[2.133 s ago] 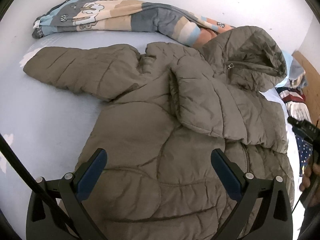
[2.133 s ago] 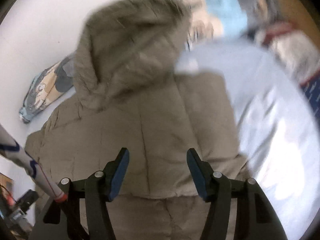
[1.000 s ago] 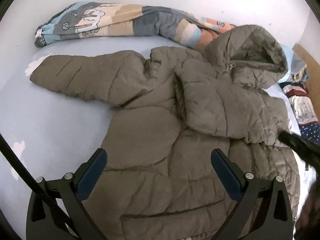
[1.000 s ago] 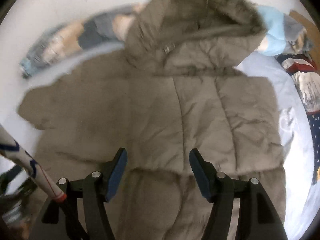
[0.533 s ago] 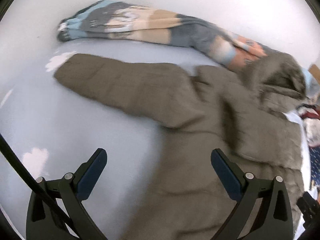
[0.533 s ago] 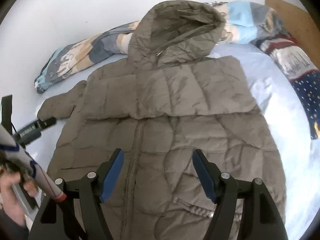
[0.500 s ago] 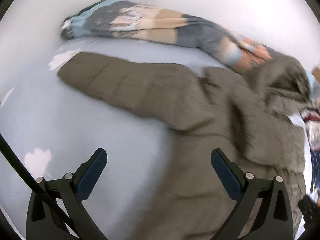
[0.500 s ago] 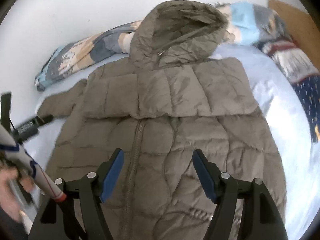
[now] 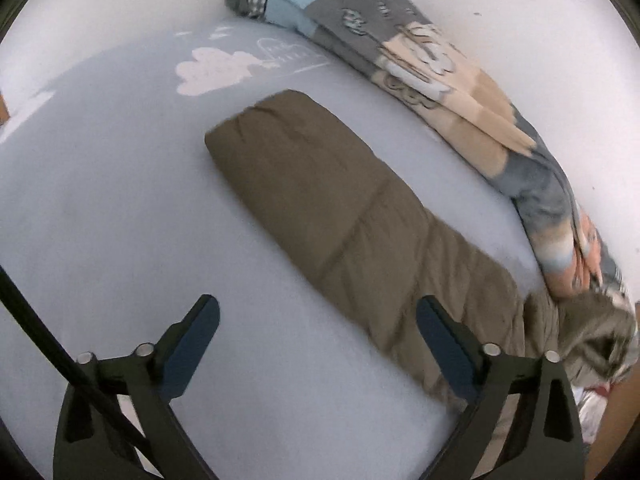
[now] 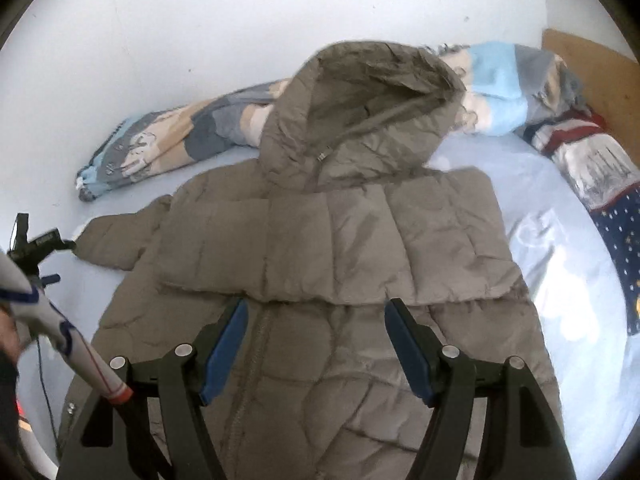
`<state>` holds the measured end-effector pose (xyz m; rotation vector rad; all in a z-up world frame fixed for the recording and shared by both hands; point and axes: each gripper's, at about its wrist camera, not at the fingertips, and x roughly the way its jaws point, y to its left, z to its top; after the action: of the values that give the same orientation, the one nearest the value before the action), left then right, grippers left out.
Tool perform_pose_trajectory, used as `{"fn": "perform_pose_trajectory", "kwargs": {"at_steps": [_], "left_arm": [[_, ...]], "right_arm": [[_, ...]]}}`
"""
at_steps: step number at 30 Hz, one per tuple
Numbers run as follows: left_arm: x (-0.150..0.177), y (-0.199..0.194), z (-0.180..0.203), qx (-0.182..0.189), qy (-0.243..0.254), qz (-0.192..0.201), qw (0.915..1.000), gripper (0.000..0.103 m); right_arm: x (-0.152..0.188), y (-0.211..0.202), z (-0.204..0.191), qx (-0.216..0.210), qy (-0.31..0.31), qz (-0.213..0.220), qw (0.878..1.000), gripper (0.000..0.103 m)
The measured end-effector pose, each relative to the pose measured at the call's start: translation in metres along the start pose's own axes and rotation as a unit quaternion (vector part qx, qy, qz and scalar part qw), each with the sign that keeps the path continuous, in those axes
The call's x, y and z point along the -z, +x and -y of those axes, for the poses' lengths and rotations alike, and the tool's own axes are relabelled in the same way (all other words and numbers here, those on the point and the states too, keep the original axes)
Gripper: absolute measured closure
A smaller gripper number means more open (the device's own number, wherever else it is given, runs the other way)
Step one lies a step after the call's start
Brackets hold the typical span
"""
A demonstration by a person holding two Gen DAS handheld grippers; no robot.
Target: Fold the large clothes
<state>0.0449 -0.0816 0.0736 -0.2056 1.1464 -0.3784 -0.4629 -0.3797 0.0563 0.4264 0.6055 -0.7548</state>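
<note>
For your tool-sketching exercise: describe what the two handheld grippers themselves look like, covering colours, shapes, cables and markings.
Both are black, angular frames with silver pivot bolts and two fingers lined with blue pads. On the left gripper a thin black cable crosses the frame's left side. Beside the right gripper runs a white rod with blue markings, thin red lines and an orange-red band. No sleeves show.

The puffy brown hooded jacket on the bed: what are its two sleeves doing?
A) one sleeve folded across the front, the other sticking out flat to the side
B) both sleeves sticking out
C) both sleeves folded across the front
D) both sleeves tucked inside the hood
A: on the puffy brown hooded jacket, one sleeve lies folded across the chest, while the other sleeve stretches out flat on the pale blue bed sheet.
</note>
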Motion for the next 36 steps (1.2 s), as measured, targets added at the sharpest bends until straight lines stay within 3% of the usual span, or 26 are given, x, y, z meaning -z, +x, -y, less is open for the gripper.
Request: {"fn": "perform_pose_trajectory", "kwargs": {"at_steps": [2,4,7,9,12,16,18,19,20,22,27,30,32,36], "left_arm": [[-0.021,0.008,-0.012,0.013,-0.024,-0.003,0.9996,0.030],[-0.036,0.020,-0.028,0.021,-0.049,-0.013,0.9985,0.037],[-0.046,0.041,-0.052,0.054,-0.093,-0.016,0.9941,0.061],[-0.049,0.051,-0.067,0.085,-0.129,-0.013,0.9880,0.063],[-0.051,0.061,-0.074,0.085,-0.150,0.015,0.9850,0.063],[-0.052,0.072,-0.080,0.112,-0.189,0.047,0.9744,0.063],[-0.051,0.067,-0.075,0.103,-0.187,0.064,0.9749,0.075],[-0.050,0.061,-0.069,0.102,-0.180,0.078,0.9754,0.085],[-0.049,0.052,-0.060,0.106,-0.164,0.092,0.9764,0.088],[-0.049,0.032,-0.040,0.110,-0.129,0.112,0.9791,0.089],[-0.037,-0.041,0.051,0.189,0.003,0.139,0.9721,0.089],[-0.007,-0.087,0.127,0.229,0.104,0.143,0.9573,0.089],[0.027,-0.111,0.179,0.261,0.166,0.130,0.9419,0.089],[0.105,-0.119,0.258,0.297,0.247,0.077,0.9190,0.089]], "right_arm": [[0.002,0.003,-0.001,-0.006,0.000,-0.008,1.000,0.028],[0.002,0.003,-0.004,-0.002,-0.004,-0.002,1.000,0.028],[0.002,0.004,-0.008,-0.008,-0.007,0.003,1.000,0.028],[0.004,0.005,-0.012,-0.014,-0.011,0.006,1.000,0.028],[0.006,0.006,-0.018,-0.018,-0.024,0.009,1.000,0.028],[0.008,0.008,-0.019,-0.017,-0.030,0.008,0.999,0.028],[0.008,0.011,-0.017,-0.017,-0.028,0.004,0.999,0.028],[0.008,0.013,-0.016,-0.013,-0.027,0.002,1.000,0.028],[0.008,0.014,-0.014,-0.011,-0.023,0.002,1.000,0.028],[0.006,0.014,-0.006,-0.013,-0.006,0.002,1.000,0.028],[-0.003,0.001,0.013,-0.006,0.030,0.023,0.999,0.028],[-0.010,-0.012,0.025,-0.014,0.056,0.039,0.998,0.028],[-0.014,-0.021,0.033,-0.009,0.067,0.052,0.996,0.028],[-0.021,-0.043,0.055,-0.002,0.105,0.080,0.991,0.028]]}}
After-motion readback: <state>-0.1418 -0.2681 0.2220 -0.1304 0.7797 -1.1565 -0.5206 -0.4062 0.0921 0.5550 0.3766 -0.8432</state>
